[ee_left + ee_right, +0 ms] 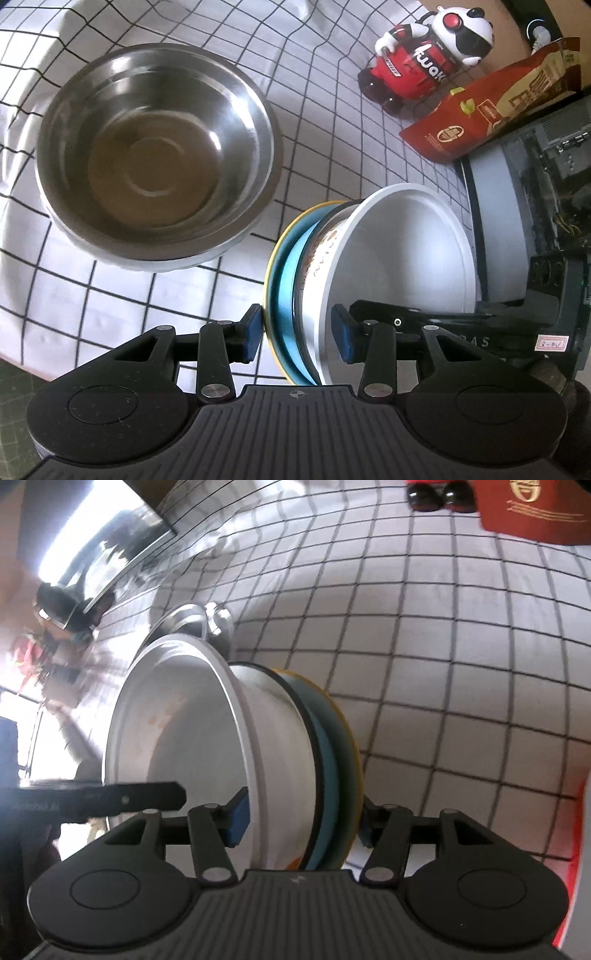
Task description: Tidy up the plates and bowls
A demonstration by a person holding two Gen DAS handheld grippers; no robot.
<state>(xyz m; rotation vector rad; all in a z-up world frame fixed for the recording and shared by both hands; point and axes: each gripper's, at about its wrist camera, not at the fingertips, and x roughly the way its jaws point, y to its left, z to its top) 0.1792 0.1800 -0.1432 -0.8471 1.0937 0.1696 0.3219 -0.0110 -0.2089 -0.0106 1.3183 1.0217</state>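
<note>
- Fingers first: left gripper [295, 332] straddles the nested stack edge-on; its left blue pad [252, 332] sits against the yellow plate [275, 258]. The right-hand pad looks just clear of the white bowl [399, 254] wall, so whether it is really clamping cannot be told.
- Right gripper [303, 819] straddles the same stack from the other side. Its left pad [238, 821] lies at the white bowl's rim, while the other pad is tucked behind the yellow plate's edge. Jaws look slackened, more released than clenched; pad contact is not clear.
- Stack location: white bowl, a printed bowl [317, 254], a blue plate [286, 280] and the yellow plate nested together, tipped on edge over the checked tablecloth [184, 295], between both grippers. Its lower edge is hidden, so resting or lifted is unclear.
- Steel bowl [155, 155] stands upright on the cloth, well apart to the left in the left wrist view.
- Handling judgement: the pieces look rigid, smooth and glossy, probably melamine or ceramic, so slippery on the pads and chip-prone if dropped.
- Nested pieces are loose against each other; on edge, they can slide apart or fan out.
- Best hold, by judgement: pinch across the whole stack at the rims, one pad on the plate's back, one inside the bowl wall, and keep squeeze until it lies flat.
- Toy figure [424, 55] and red snack bag [480, 110] stay clear.
</note>
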